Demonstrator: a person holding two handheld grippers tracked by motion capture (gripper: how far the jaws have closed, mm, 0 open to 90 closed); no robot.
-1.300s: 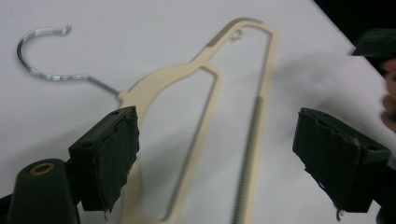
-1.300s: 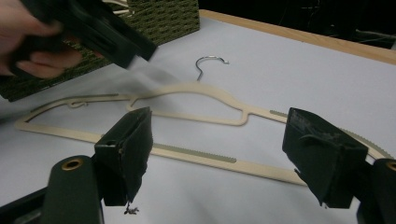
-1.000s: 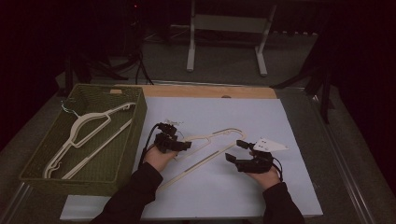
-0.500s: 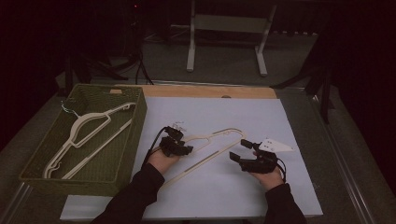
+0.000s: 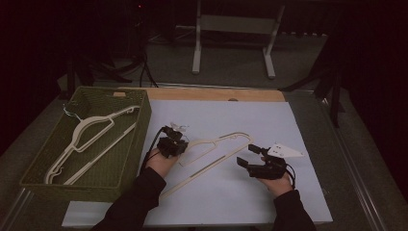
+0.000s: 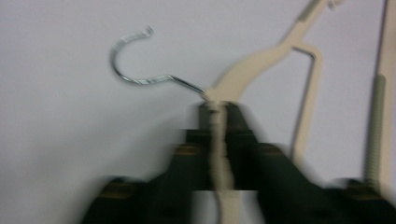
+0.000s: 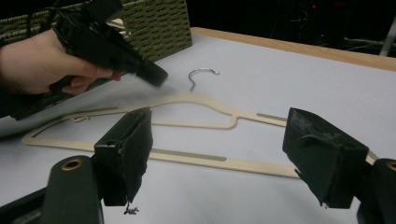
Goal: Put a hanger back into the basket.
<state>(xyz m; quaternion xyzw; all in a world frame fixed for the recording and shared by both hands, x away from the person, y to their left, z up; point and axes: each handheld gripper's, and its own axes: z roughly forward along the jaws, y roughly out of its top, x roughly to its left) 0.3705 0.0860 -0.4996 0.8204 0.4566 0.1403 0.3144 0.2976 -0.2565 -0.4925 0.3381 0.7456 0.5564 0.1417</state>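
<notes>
A cream plastic hanger (image 5: 217,159) with a metal hook (image 6: 135,77) lies flat on the white sheet at mid-table. My left gripper (image 5: 179,144) sits at the hanger's left shoulder, close to the neck. Its jaws have just been closing, and in the left gripper view (image 6: 217,109) they pinch the cream arm (image 6: 261,65) between them. My right gripper (image 5: 246,155) hovers at the hanger's right end, open. In the right gripper view (image 7: 217,140) its wide-apart jaws frame the hanger's bottom bar (image 7: 196,156) without touching it. The left hand's gripper (image 7: 156,77) also appears there.
A green woven basket (image 5: 130,159) stands at the left of the table and holds another cream hanger (image 5: 89,130). A wooden table edge (image 5: 211,94) runs along the back of the sheet. A metal stand (image 5: 231,43) is on the floor beyond.
My left gripper has shifted slightly along the hanger and its jaws have closed onto the hanger's arm. The right gripper has stayed where it was, still open.
</notes>
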